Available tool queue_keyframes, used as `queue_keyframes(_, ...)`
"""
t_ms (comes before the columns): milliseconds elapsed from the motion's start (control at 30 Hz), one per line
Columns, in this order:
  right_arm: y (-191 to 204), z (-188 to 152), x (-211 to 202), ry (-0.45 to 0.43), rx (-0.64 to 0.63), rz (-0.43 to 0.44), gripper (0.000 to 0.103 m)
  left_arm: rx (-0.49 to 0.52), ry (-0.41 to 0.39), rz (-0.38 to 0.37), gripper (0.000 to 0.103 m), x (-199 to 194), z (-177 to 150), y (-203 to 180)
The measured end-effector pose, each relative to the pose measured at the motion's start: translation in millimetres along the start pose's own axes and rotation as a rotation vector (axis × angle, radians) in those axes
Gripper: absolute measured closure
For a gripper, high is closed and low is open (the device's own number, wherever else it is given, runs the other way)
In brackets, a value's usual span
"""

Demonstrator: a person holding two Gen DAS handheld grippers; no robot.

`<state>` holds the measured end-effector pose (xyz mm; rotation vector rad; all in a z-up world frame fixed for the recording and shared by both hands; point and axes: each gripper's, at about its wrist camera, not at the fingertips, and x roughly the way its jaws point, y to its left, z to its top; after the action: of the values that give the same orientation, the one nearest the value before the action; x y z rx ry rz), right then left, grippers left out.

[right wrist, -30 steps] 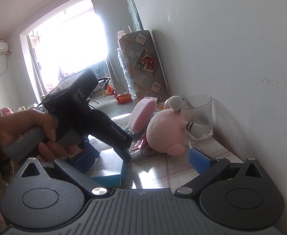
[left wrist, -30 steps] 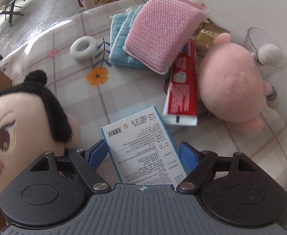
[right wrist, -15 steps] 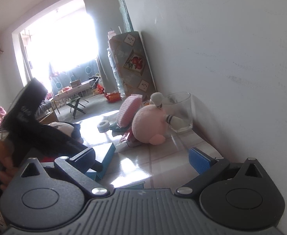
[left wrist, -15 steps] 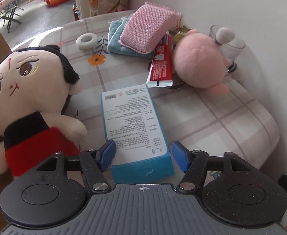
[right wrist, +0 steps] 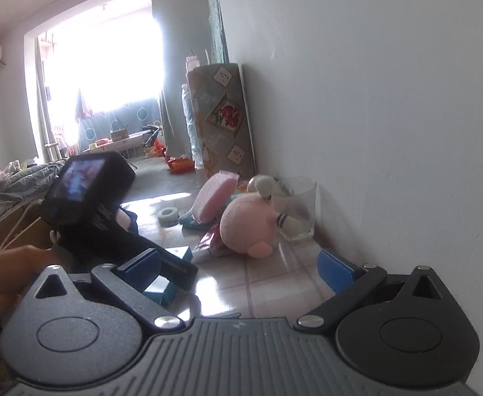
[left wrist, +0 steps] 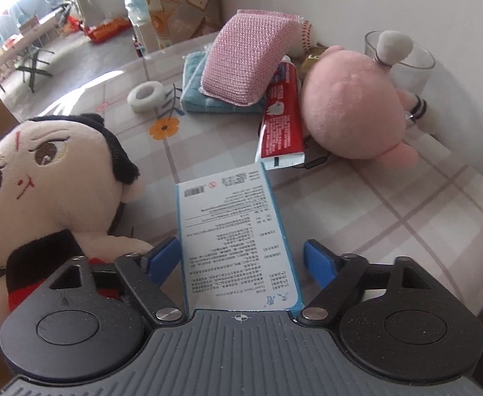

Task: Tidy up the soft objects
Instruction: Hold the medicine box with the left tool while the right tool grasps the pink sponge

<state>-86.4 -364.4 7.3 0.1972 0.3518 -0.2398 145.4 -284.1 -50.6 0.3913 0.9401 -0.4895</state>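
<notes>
The pink plush (left wrist: 350, 105) lies near the table's (left wrist: 406, 204) far right corner, close to the wall, its white tuft against the glass (left wrist: 409, 62); in the right wrist view it (right wrist: 246, 226) sits just left of that glass (right wrist: 299, 209). The doll (left wrist: 47, 178) with black hair and a red-and-black outfit sits at the left edge, facing the camera, nearer and larger than half a second ago. Between them, a red tube (left wrist: 281, 115) leans beside the pink plush, its crimped end close to the far end of the box (left wrist: 235, 237). Behind the tube, a pink sponge (left wrist: 248, 59) rests tilted on a folded blue cloth (left wrist: 202, 99), and a white tape roll (left wrist: 145, 97) lies to their left, near a printed orange flower. The left gripper (left wrist: 241, 260) is spread wide, its blue pads either side of the box; the left pad is at the box edge, the right stands apart from it. Compared with the earlier frame, the gripper has moved forward along the box, so the box's near end is now hidden under its body. The right gripper (right wrist: 238, 270) is also wide apart and empty, low over the table's near edge, and has shifted little. In its view the left hand (right wrist: 7, 277) holds the other device, whose screen is now turned toward the camera.
</notes>
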Motion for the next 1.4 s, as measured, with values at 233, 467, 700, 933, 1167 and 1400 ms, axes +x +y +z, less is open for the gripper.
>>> queue_keyframes(233,3.7,35.5,-11.7,-0.124,-0.046,0.072,0.0,-0.006,-0.051,-0.006,0.031,-8.3,-15.4,7.3)
queue_keyframes(467,-0.7,96.5,44.0,-0.083,0.04,0.305,0.0,-0.045,-0.087,-0.049,0.045,-23.8,-33.5,26.9)
queue_keyframes(700,31.2,120.9,163.2,0.118,0.0,0.288,0.0,-0.053,-0.122,-0.062,0.055,-30.5,-40.4,37.8)
queue_keyframes(933,38.3,121.7,262.3,0.353,0.037,0.154,0.002,-0.091,-0.124,-0.125,0.049,-29.8,-44.3,56.8)
queue_keyframes(1167,31.6,110.4,305.6,0.489,0.092,0.072,0.002,-0.161,-0.113,-0.235,0.048,-31.6,-41.3,78.1)
queue_keyframes(1400,28.7,103.2,330.8,0.504,0.101,0.028,0.009,-0.164,-0.113,-0.26,0.048,-31.5,-42.3,80.8)
